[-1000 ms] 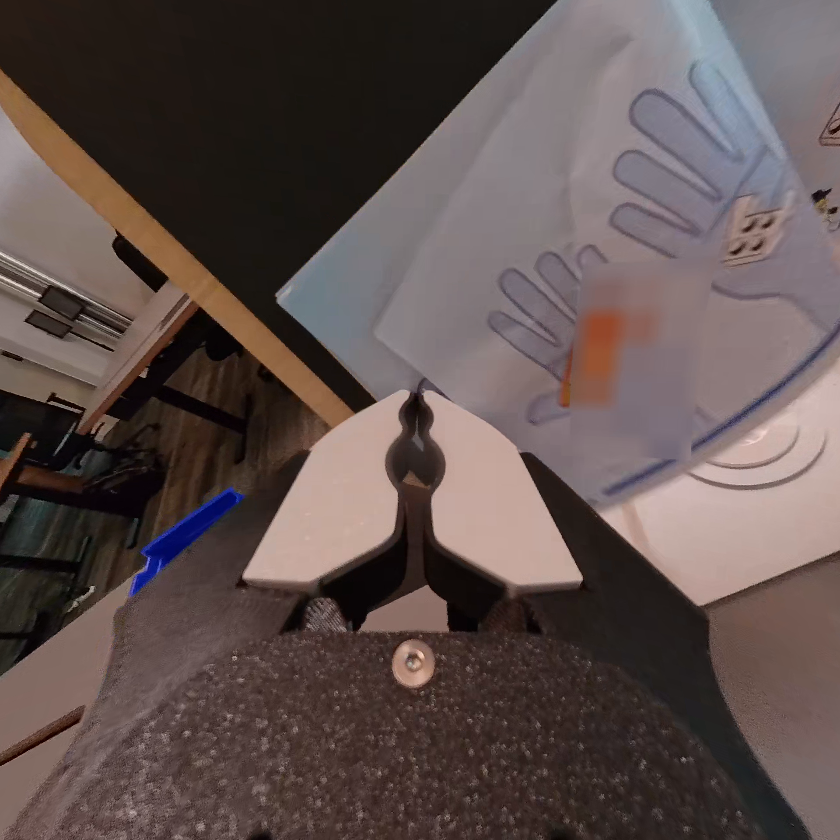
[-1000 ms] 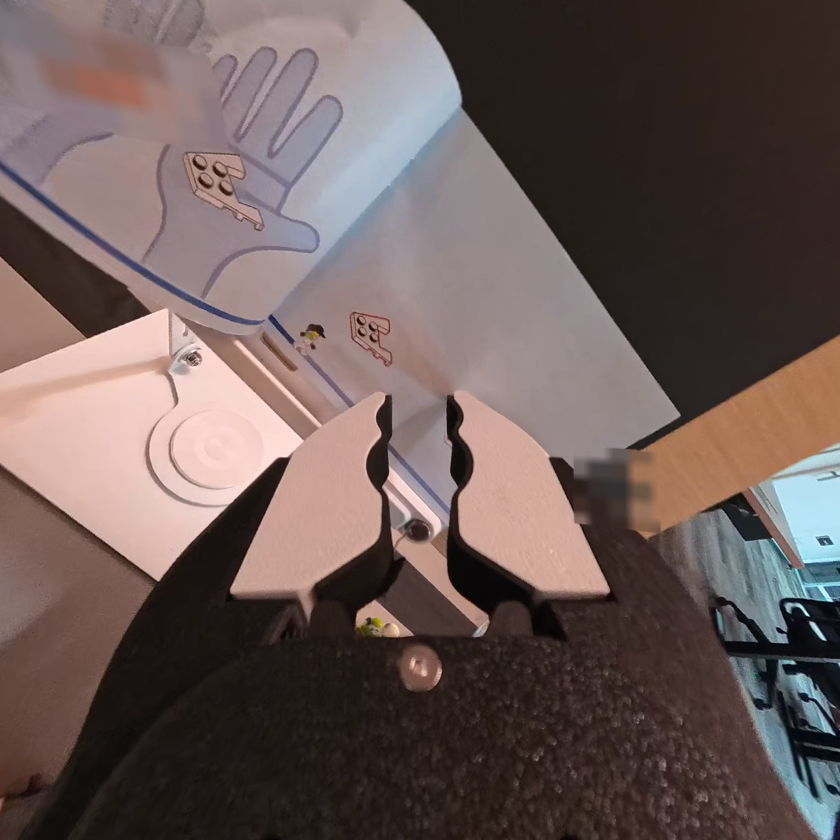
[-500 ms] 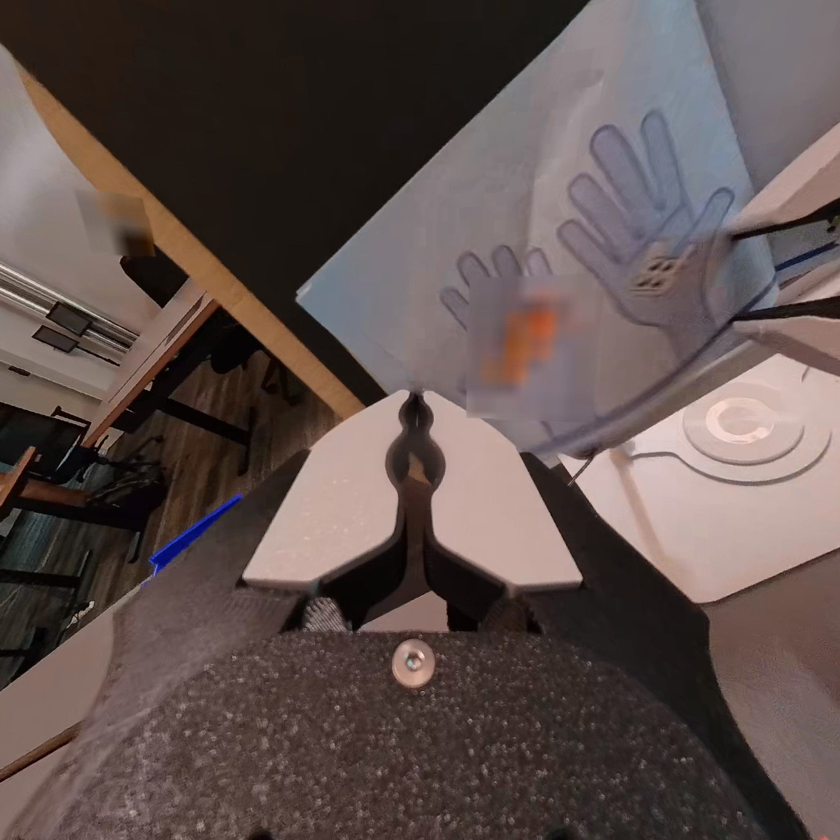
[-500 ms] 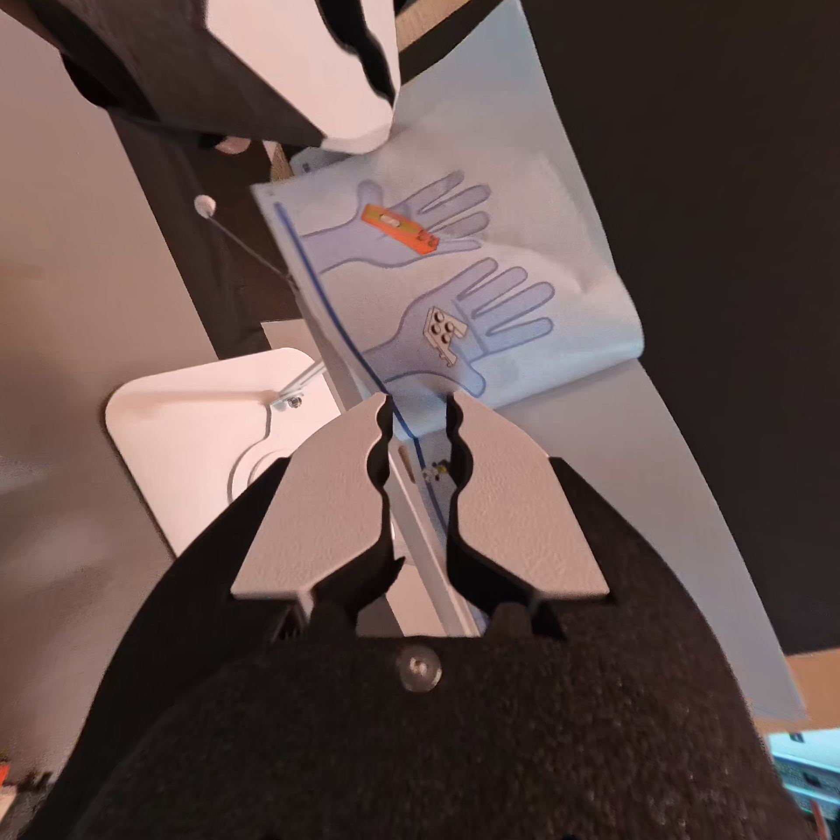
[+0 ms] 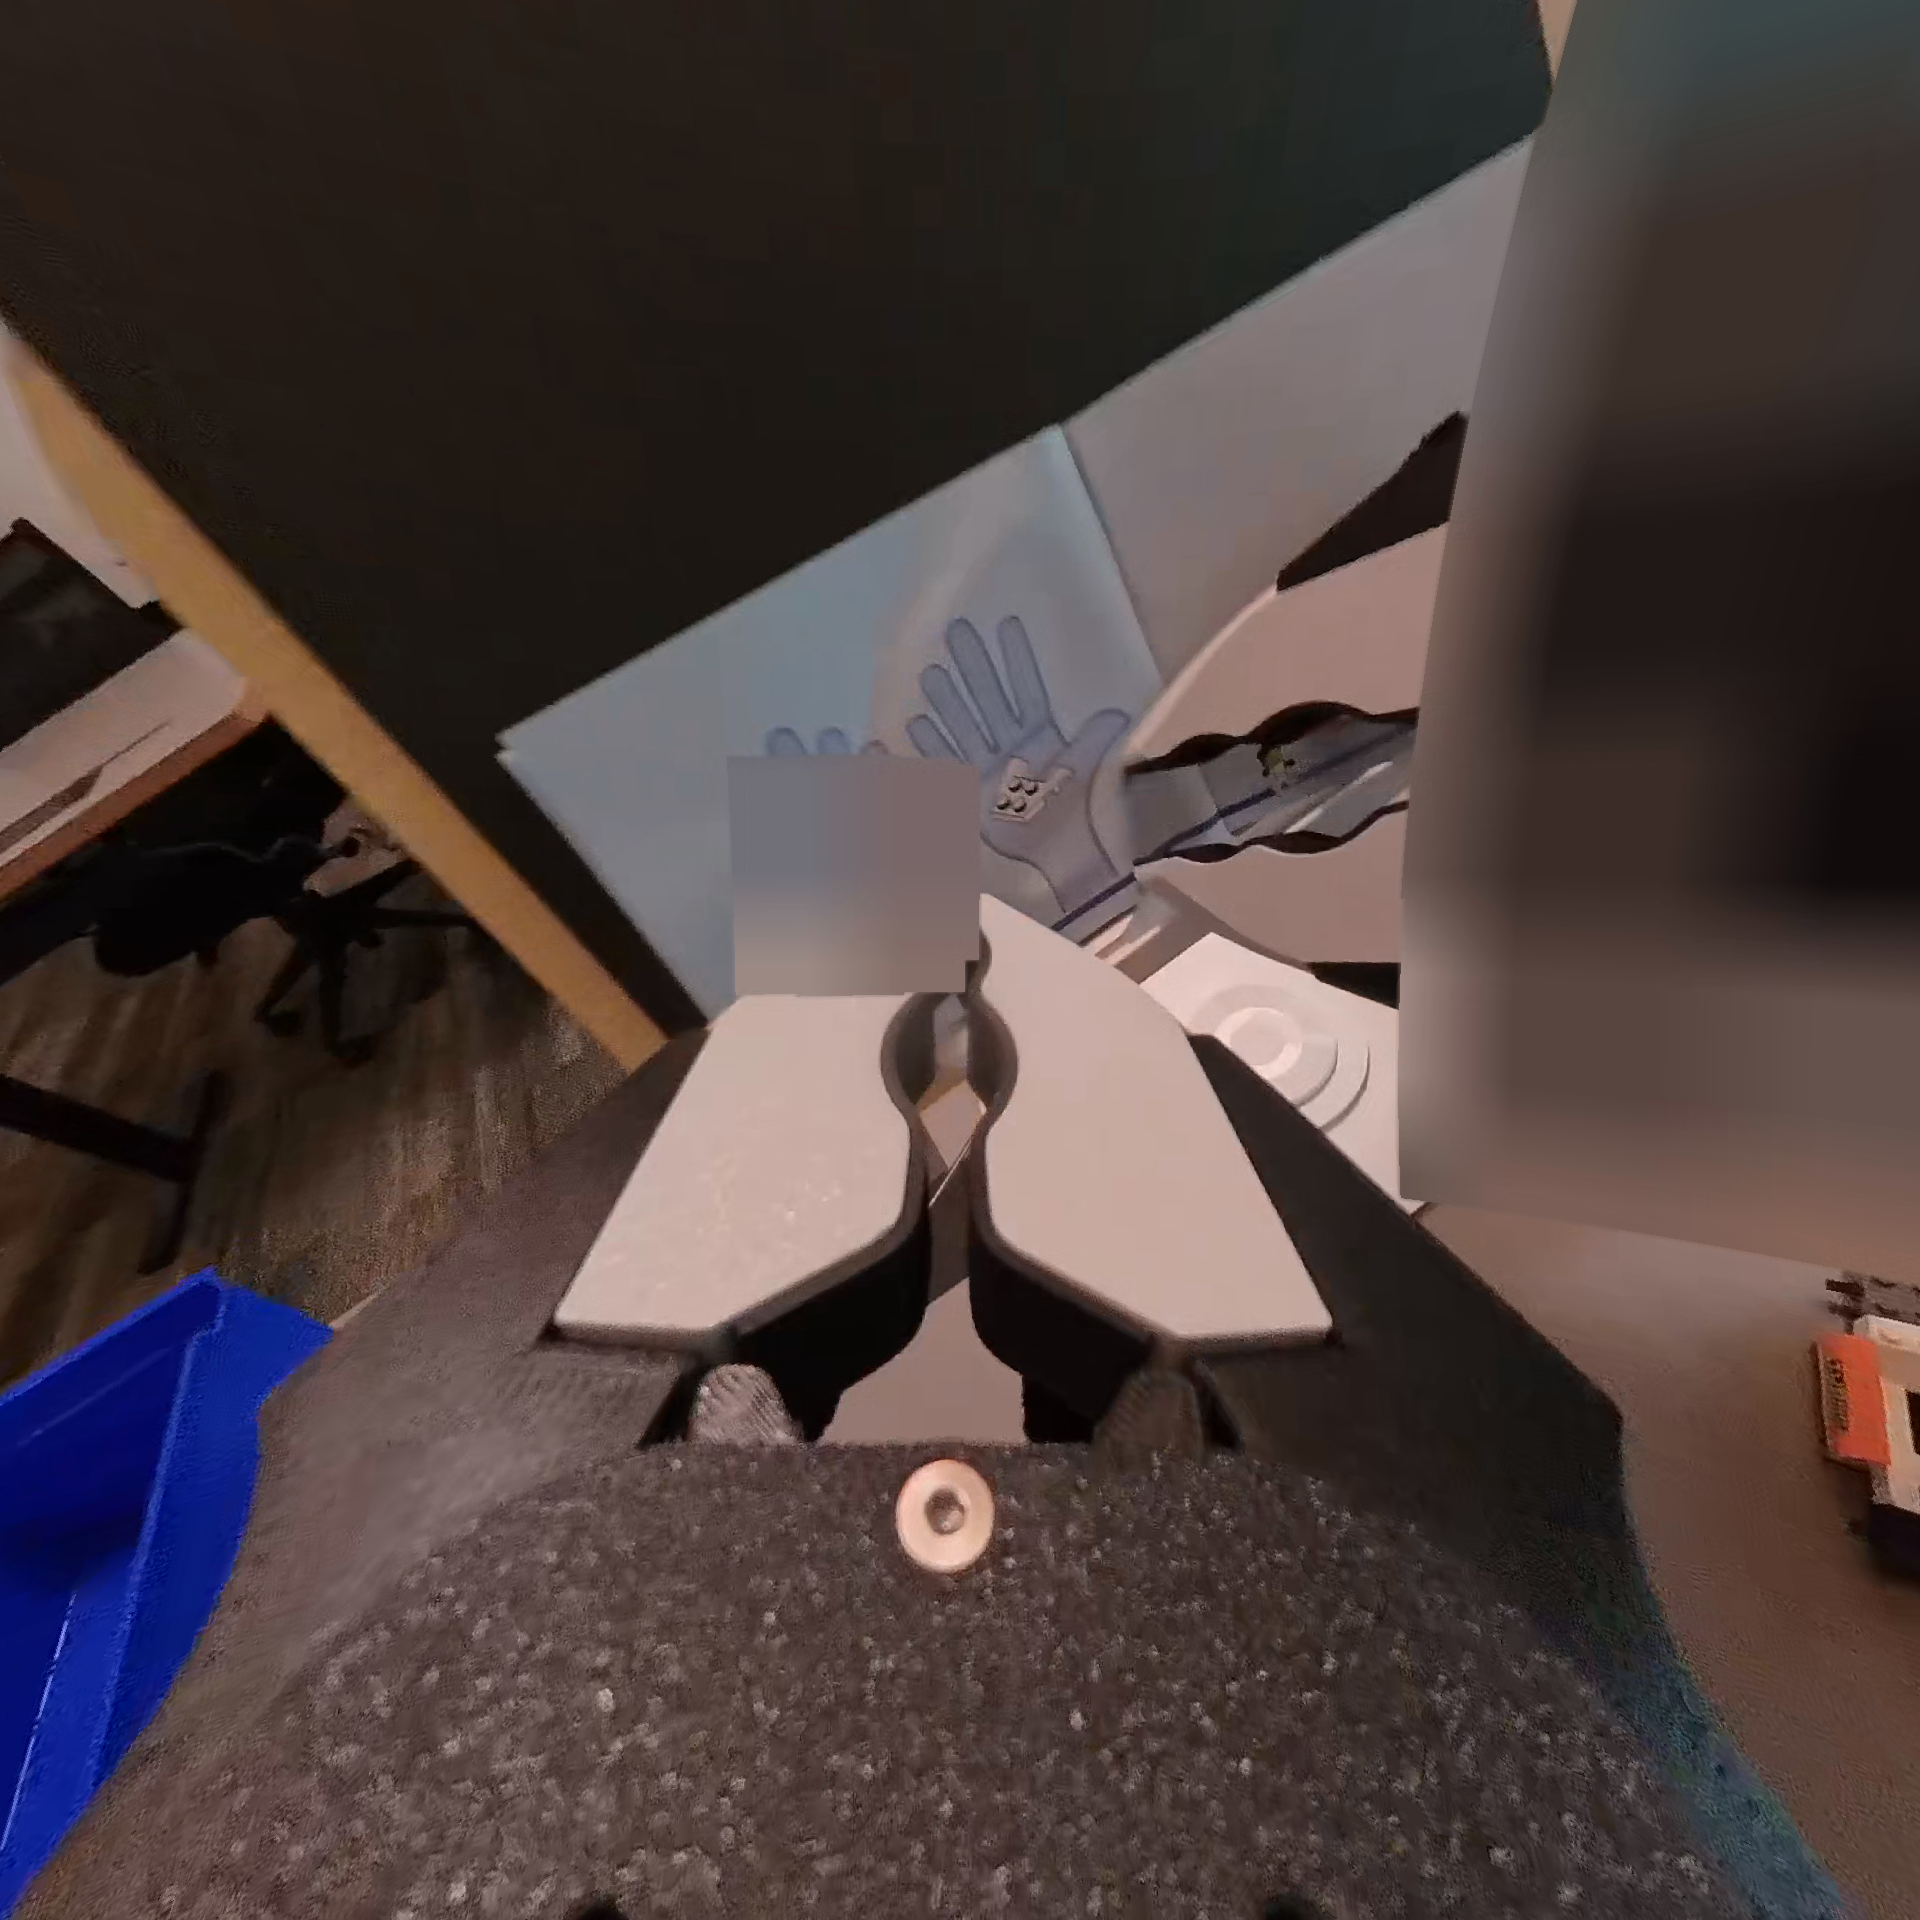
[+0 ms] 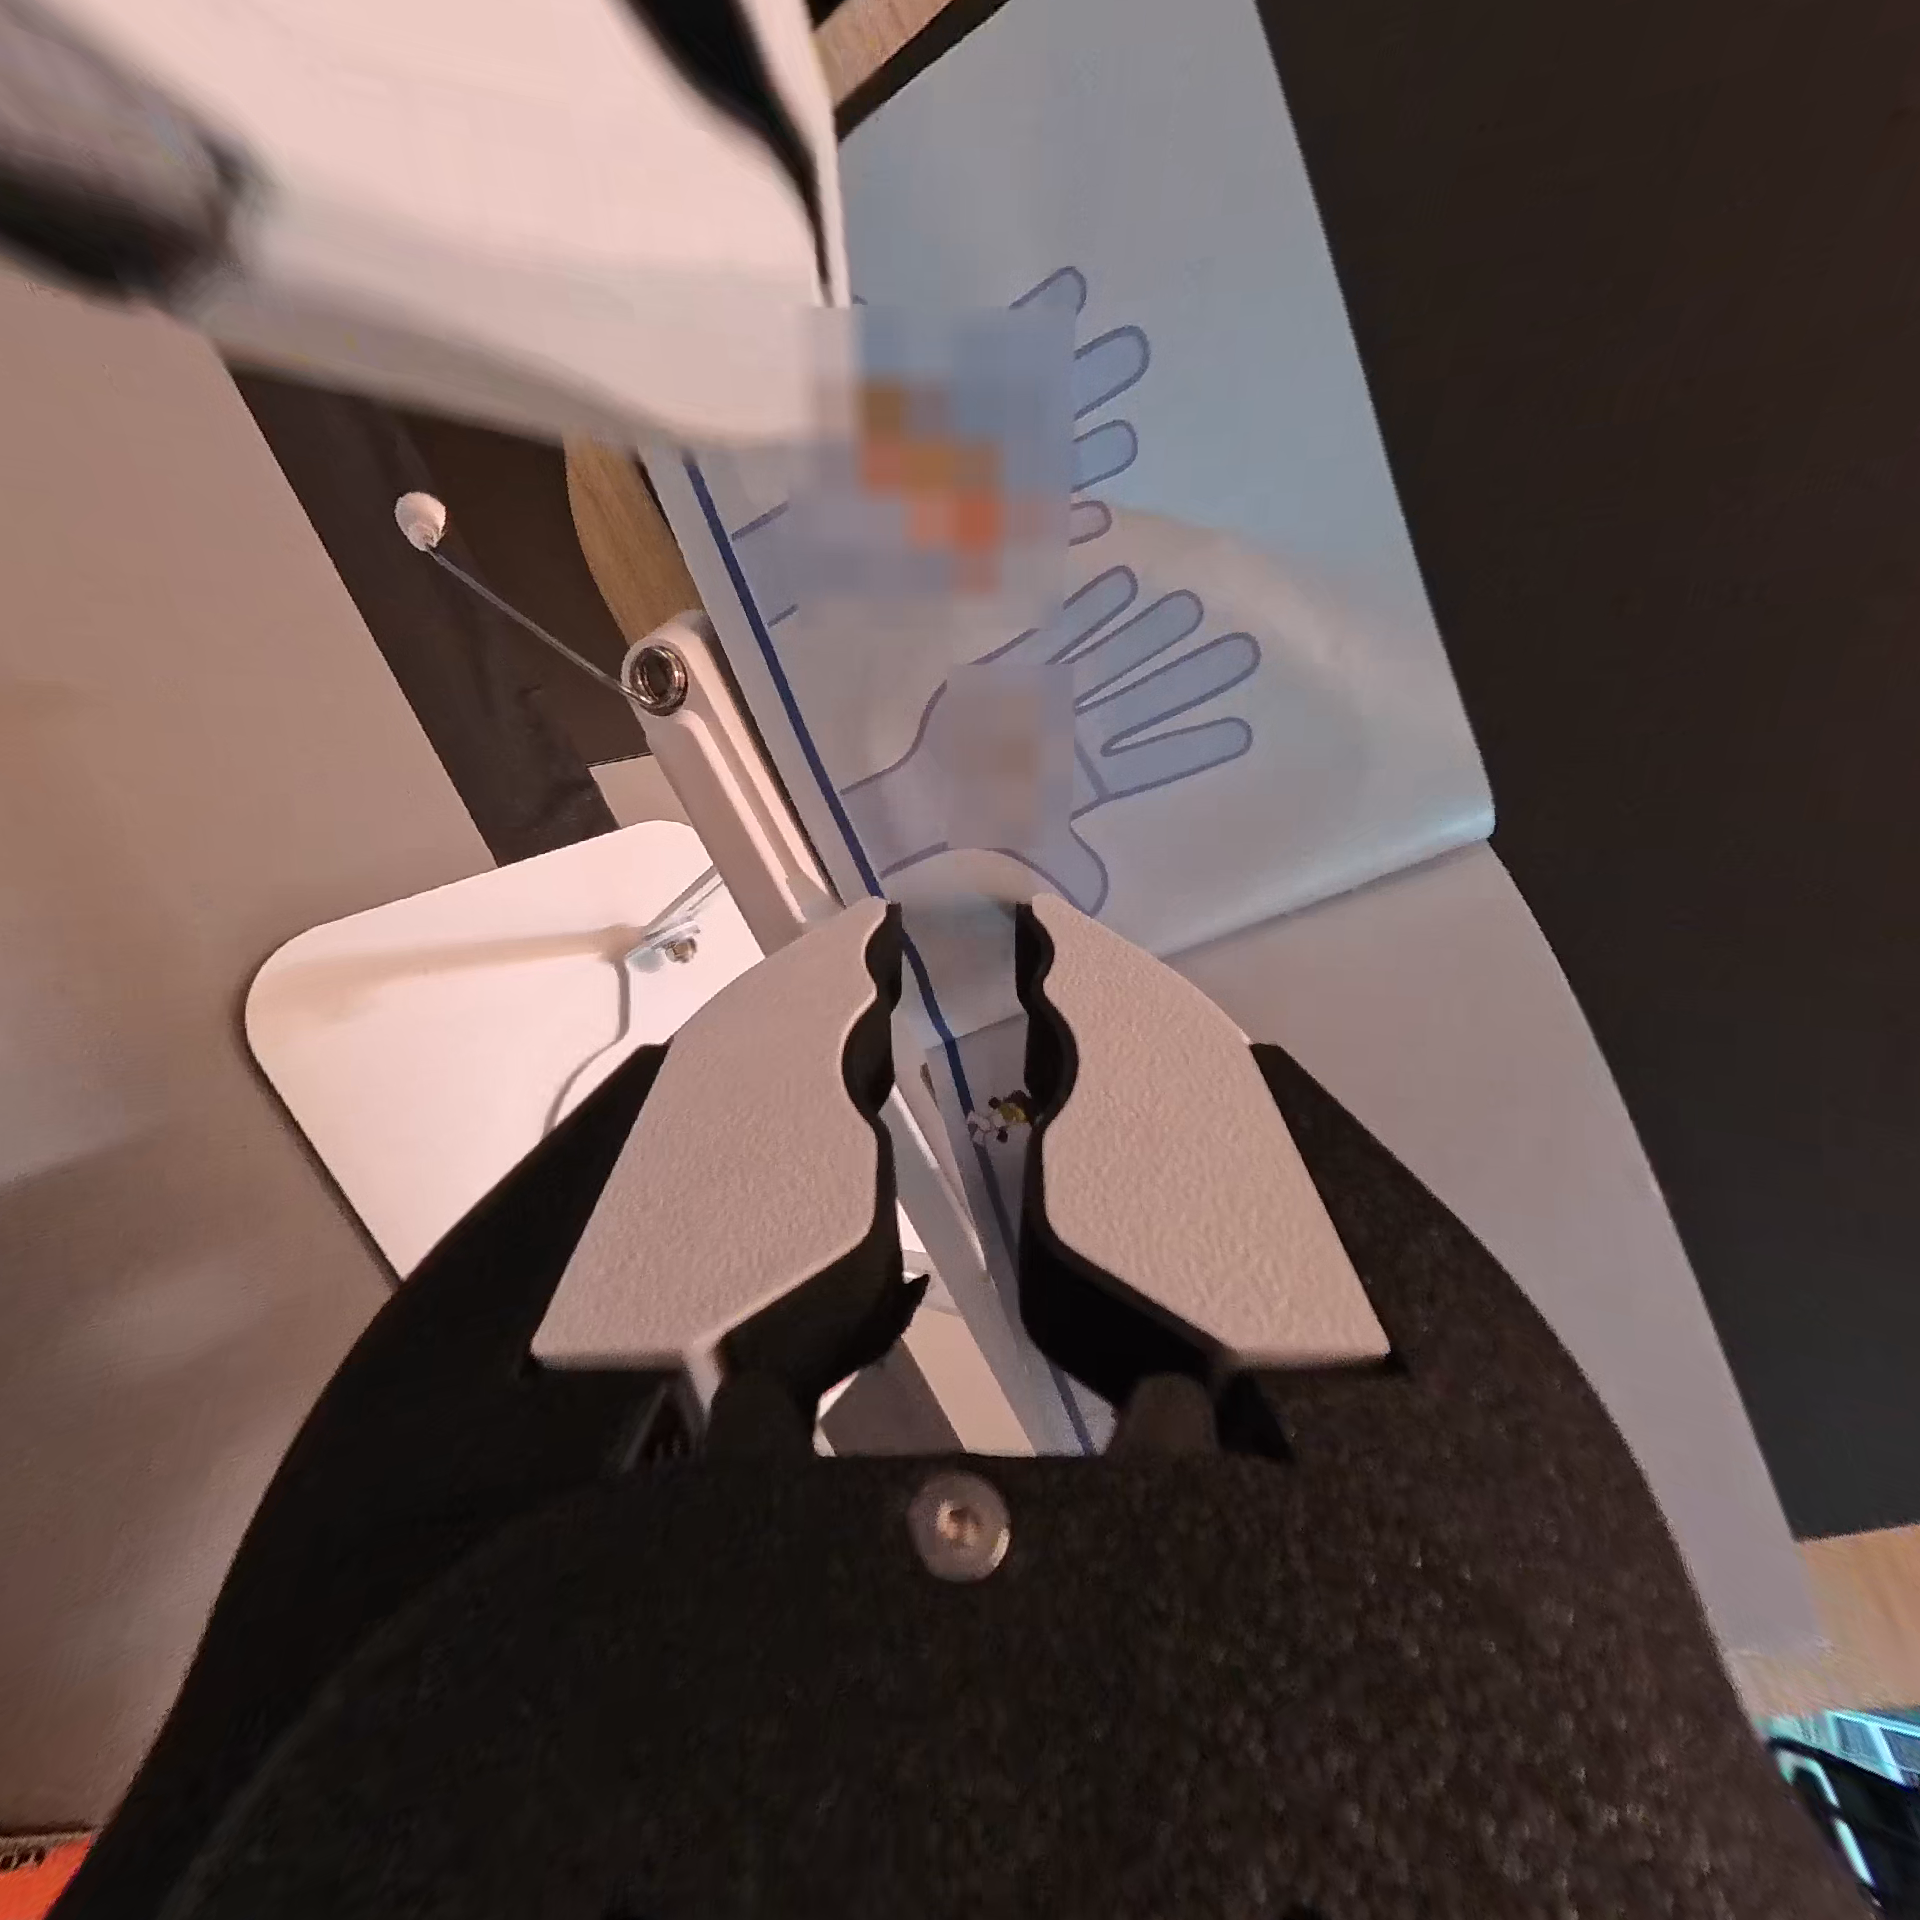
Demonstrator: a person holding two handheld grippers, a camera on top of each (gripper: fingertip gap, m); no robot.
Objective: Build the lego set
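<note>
The light-blue instruction booklet (image 5: 977, 665) stands open on a white stand, showing drawn hands and a grey plate. My left gripper (image 5: 977, 961) is shut at the lower edge of a page; a blur patch hides one fingertip and the pinch. In the right wrist view the booklet (image 6: 1299, 623) fills the middle, and the left gripper is a blur at the top left by the page's edge. My right gripper (image 6: 956, 914) is open, and its jaws straddle the booklet's bottom edge and the stand's ledge. It also shows in the left wrist view (image 5: 1247, 810).
The stand's white base (image 6: 436, 1039) lies on the grey table, with a wire page clip (image 6: 657, 677) on its arm. A blue bin (image 5: 104, 1507) is at the lower left. Orange and white lego parts (image 5: 1870, 1403) lie at the right. The table's wooden edge (image 5: 364, 779) drops to the floor. My hands' fingertips stand some 8 cm from each other.
The lifted, curled page has come down flatter against the booklet. My right gripper has moved in around the booklet's bottom edge. My left gripper stayed shut and now sits farther from the booklet.
</note>
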